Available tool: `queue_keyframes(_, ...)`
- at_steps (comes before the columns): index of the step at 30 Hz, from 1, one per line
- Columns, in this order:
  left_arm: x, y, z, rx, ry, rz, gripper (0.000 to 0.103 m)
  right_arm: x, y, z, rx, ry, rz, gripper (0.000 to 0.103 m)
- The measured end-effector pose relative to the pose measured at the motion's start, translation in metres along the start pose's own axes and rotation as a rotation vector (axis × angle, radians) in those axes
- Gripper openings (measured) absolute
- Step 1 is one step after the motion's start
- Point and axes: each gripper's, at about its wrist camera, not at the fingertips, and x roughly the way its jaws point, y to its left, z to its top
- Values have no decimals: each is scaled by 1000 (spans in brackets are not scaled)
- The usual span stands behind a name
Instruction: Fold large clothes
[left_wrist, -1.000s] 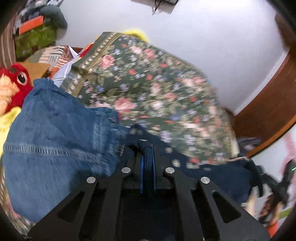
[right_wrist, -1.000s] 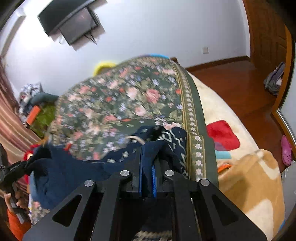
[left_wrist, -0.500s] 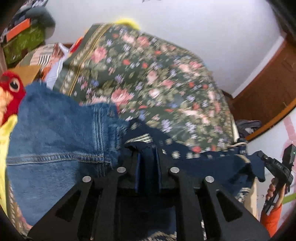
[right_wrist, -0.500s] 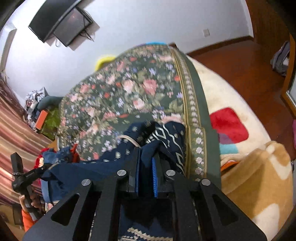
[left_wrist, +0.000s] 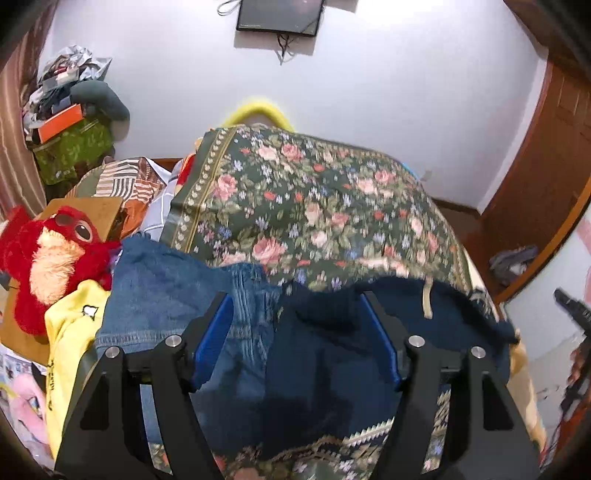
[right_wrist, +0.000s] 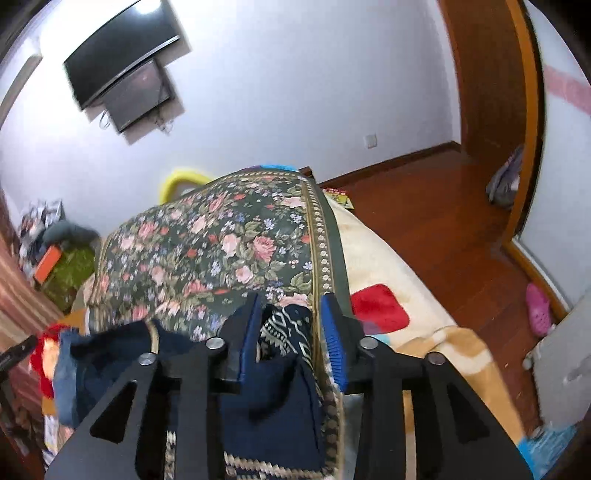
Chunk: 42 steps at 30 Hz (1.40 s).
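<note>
1. Two grippers are in view, one per wrist camera. The left gripper (left_wrist: 297, 332) has its jaws wide apart and opening, its blue pads clear of the cloth lying below them.
2. The right gripper (right_wrist: 291, 332) has its jaws partly apart and opening; a patterned fold sits between the pads, and whether they touch it is hard to tell.
3. One navy patterned garment (left_wrist: 332, 376) lies on the floral bedspread (left_wrist: 314, 206), stretching between both grippers.
4. One pair of jeans (left_wrist: 166, 288) lies beside it, partly under the navy cloth.
5. One red plush toy (left_wrist: 55, 254) and one yellow cloth (left_wrist: 70, 332) sit at the bed's left side.
6. The garment's lower part is cut off by the gripper bodies; the clutter pile (left_wrist: 66, 96) in the corner is too jumbled to count.
</note>
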Motion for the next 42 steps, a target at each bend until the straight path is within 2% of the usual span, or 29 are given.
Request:
queue_keyframes(5, 19, -14, -31, 50, 101, -33, 69, 0, 22, -31, -131, 93, 65, 42)
queue_keyframes(8, 39, -29, -46, 97, 153, -27, 69, 14, 38, -56, -225, 156, 77, 42)
queue_keyframes(12, 63, -43, -58, 125, 213, -58, 69, 54, 55, -90, -294, 289, 108, 42)
queue_keyframes(16, 94, -58, -65, 183, 245, -39, 69, 93, 65, -110, -328, 378, 104, 42)
queue_keyframes(20, 125, -72, -64, 289, 228, 23, 75, 122, 73, -101, -306, 374, 109, 42)
queue_keyframes(22, 131, -77, -58, 316, 196, 37, 82, 134, 79, -88, -308, 353, 102, 42)
queue_keyframes(24, 139, -80, -47, 328, 172, 53, 83, 143, 83, -73, -289, 318, 93, 42)
queue_keyframes(26, 144, -79, -36, 314, 134, 83, 83, 148, 81, -56, -243, 255, 69, 42)
queue_keyframes(28, 148, -75, -27, 285, 101, 134, 83, 151, 76, -40, -185, 180, -28, 42)
queue_keyframes(30, 150, -67, -19, 233, 68, 232, 83, 152, 69, -30, -123, 155, -82, 42)
queue_keyframes(33, 143, -57, -14, 176, 37, 307, 82, 137, 67, -31, -96, 152, -42, 42)
queue_keyframes(36, 123, -47, -17, 120, 42, 274, 82, 114, 77, -42, -147, 183, 16, 42)
queue_keyframes(38, 95, -43, -22, 77, 10, 208, 82, 100, 85, -49, -185, 187, 52, 42)
queue_keyframes(42, 46, -47, -31, 95, -43, 171, 82, 59, 108, -65, -265, 163, 80, 42)
